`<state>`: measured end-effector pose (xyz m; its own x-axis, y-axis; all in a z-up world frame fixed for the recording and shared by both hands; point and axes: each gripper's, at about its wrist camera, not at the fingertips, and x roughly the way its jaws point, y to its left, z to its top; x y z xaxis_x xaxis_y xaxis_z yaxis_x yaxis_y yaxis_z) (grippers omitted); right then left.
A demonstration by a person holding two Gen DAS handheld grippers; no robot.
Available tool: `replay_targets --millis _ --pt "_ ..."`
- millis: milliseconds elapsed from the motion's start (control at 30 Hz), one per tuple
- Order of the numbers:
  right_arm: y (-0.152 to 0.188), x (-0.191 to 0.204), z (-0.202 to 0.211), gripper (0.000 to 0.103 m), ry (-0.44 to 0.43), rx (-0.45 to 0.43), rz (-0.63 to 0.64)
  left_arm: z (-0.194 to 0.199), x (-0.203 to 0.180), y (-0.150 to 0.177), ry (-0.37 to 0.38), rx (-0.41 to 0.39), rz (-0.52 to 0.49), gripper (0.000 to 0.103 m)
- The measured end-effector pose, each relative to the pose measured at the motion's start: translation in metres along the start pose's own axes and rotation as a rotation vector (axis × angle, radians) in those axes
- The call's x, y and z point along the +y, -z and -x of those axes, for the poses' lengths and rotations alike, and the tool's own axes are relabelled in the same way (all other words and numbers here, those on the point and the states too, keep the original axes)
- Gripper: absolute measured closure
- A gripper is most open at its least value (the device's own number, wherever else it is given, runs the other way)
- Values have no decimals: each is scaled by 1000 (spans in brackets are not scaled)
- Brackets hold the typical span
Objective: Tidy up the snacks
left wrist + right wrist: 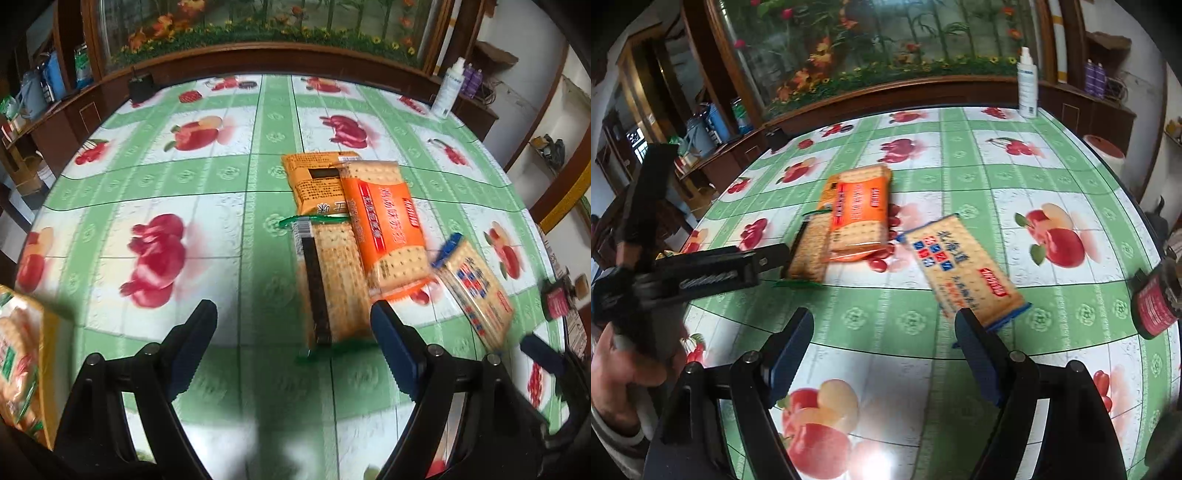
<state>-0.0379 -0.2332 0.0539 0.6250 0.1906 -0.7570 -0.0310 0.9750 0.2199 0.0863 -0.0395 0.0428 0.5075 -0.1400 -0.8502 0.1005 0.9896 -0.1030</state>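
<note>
Several cracker packs lie on the fruit-print tablecloth [184, 177]. A green-edged pack [332, 284] lies just ahead of my open, empty left gripper [293, 325], near its right finger. An orange pack [384, 225] overlaps it, on top of another orange pack [317, 177]. A blue-edged pack [476, 288] lies to the right. In the right wrist view my right gripper [884, 328] is open and empty, its right finger beside the blue-edged pack [964, 266]. The green-edged pack [809, 251] and orange pack [858, 214] lie further left. The left gripper [713, 273] shows at the left.
Another snack pack [18, 362] lies at the table's left edge. A white spray bottle [448, 88] stands at the far right corner, a small black box [142, 88] at the far left. A dark red-labelled object [1156, 299] sits at the right edge. A wooden cabinet runs behind.
</note>
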Motion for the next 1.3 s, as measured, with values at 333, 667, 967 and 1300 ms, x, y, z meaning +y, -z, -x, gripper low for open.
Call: replay_targets --millis 333,667,967,1300 --pt "-1 -15 0 24 0 -3 -30 -33 -8 -23 -27 45 18 18" --pt "-14 -21 -10 24 23 11 -2 -50 -19 -25 -40 73 -17 18" --pt "-40 -30 -36 22 95 52 127 -52 -19 -25 -58 73 -22 17" --pt "-36 -45 -67 32 65 136 129 -54 -23 -23 -63 50 -37 12"
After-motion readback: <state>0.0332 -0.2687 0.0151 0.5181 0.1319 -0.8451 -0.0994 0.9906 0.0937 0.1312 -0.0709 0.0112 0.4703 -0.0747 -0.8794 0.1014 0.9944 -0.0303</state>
